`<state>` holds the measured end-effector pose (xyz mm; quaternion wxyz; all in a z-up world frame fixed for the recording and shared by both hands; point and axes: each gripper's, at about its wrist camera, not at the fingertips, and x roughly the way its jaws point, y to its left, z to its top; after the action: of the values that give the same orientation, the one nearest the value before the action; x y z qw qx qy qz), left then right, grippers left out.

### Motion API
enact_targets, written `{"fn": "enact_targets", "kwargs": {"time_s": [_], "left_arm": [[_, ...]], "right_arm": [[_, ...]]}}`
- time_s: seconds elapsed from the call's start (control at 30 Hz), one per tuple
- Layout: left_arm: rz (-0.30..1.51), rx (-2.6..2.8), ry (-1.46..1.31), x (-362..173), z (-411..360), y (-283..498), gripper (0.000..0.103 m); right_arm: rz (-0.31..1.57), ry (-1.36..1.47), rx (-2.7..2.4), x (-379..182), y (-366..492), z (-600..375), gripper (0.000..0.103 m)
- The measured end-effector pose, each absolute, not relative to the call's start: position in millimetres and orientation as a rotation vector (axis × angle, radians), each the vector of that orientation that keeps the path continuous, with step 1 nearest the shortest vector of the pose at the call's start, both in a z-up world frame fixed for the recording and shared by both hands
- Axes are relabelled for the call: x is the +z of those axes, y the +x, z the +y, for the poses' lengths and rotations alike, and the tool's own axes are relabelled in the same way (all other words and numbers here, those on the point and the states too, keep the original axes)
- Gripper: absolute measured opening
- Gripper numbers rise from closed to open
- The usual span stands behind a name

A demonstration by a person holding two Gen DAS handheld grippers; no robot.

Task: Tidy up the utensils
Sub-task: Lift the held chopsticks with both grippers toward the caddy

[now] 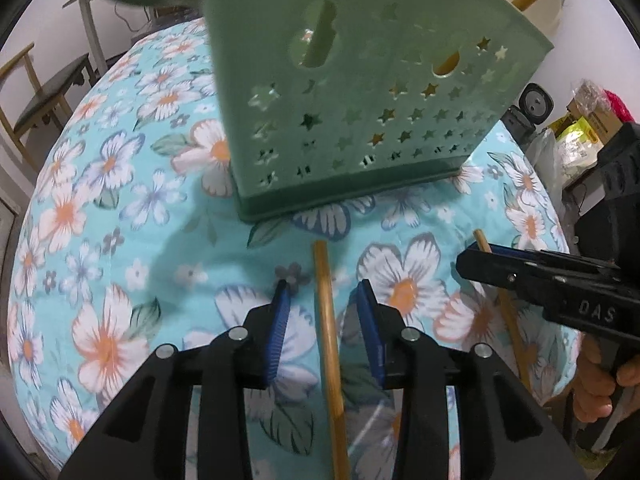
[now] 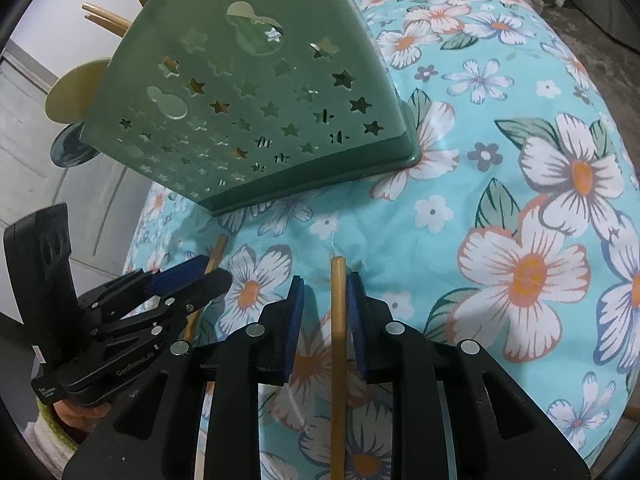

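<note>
Two bamboo chopsticks lie on the floral cloth in front of a green star-punched utensil holder (image 1: 360,100) (image 2: 248,120). My left gripper (image 1: 323,284) is open and straddles one chopstick (image 1: 330,360), with a gap on both sides. My right gripper (image 2: 325,280) is also open around the other chopstick (image 2: 338,380), which lies close against the right pad and clear of the left one. Each gripper shows in the other's view: the right gripper (image 1: 476,256) over its chopstick (image 1: 482,240), the left gripper (image 2: 212,270) over its chopstick (image 2: 218,250). Wooden handles (image 2: 108,18) stick out of the holder.
The round table's floral cloth (image 1: 100,240) drops off at the edges. A wooden chair (image 1: 48,92) stands beyond the far left edge. Bags and boxes (image 1: 592,120) pile up at the right. A hand (image 1: 596,392) grips the right tool's handle.
</note>
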<state>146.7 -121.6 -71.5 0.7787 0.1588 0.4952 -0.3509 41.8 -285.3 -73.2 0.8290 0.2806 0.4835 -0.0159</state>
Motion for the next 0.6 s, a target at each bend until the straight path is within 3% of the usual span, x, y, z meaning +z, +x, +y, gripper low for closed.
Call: {"fn": "enact_targets", "kwargs": {"time_s": [0.13, 0.3, 0.6], "left_arm": [[1.044, -0.742, 0.377, -74.2, -128.6, 146.4, 0.028], [1.013, -0.730, 0.393, -75.2, -130.3, 141.8, 0.008], [1.036, -0.747, 0.386, -73.7, -113.0, 125.0, 0.006]], "right_arm": [[1.023, 0.535, -0.055, -73.7, 44.3, -278.9, 0.017], [1.018, 0.472, -0.089, -74.2, 41.8, -272.5, 0.006], [1.023, 0.488, -0.080, -75.1, 27.7, -277.4, 0.005]]}}
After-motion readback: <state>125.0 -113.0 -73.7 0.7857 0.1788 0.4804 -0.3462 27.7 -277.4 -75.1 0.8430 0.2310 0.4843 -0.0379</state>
